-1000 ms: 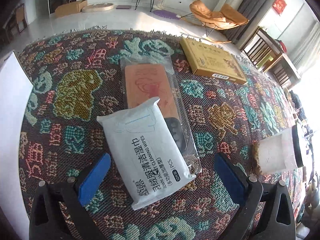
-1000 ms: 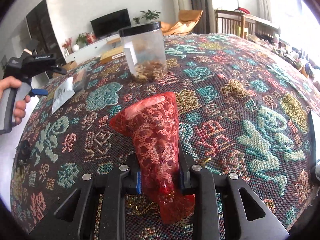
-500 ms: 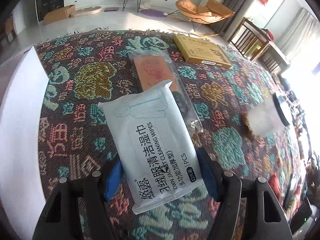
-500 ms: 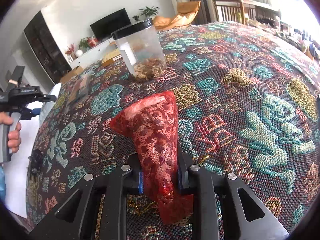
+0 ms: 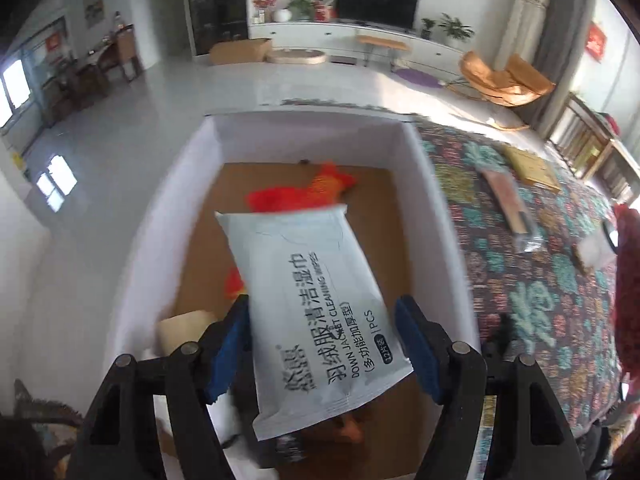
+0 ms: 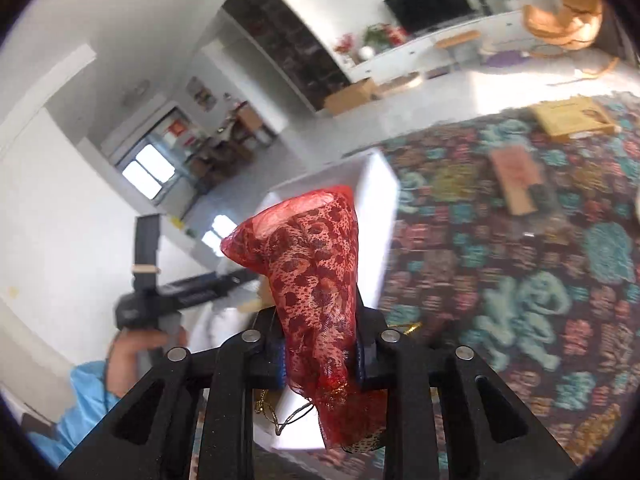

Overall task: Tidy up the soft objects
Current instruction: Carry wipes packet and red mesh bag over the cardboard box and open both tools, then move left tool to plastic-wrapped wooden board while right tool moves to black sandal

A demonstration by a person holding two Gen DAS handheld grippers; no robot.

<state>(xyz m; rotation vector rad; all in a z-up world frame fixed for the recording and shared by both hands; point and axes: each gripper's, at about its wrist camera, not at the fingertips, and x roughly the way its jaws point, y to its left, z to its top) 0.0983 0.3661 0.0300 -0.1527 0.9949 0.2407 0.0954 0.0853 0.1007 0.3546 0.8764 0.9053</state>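
The left claw hangs over an open white box with a brown cardboard floor, and the pack of wet wipes sits between its blue pads, tilted with its far end toward the box's back wall. The left pad touches the pack's edge, while a clear gap shows between the right pad and the pack, so the jaws have just been opening and the pack is no longer squeezed. Beneath the pack, on the box floor, lies an orange-red plush toy, partly hidden by the wipes. The box stands at the left edge of a desk covered with a patterned woven cloth, on which a flat yellow box and a clear-wrapped pink packet lie farther off. In the right wrist view, the right claw holds a red lace pouch upright between its pads; its jaws have just been opening a little, yet the pouch is still pinched at its lower part, its wide mouth uppermost and gold cord dangling below. Behind the pouch the white box's wall shows, and to the left a hand in a light blue sleeve grips the other tool's handle.
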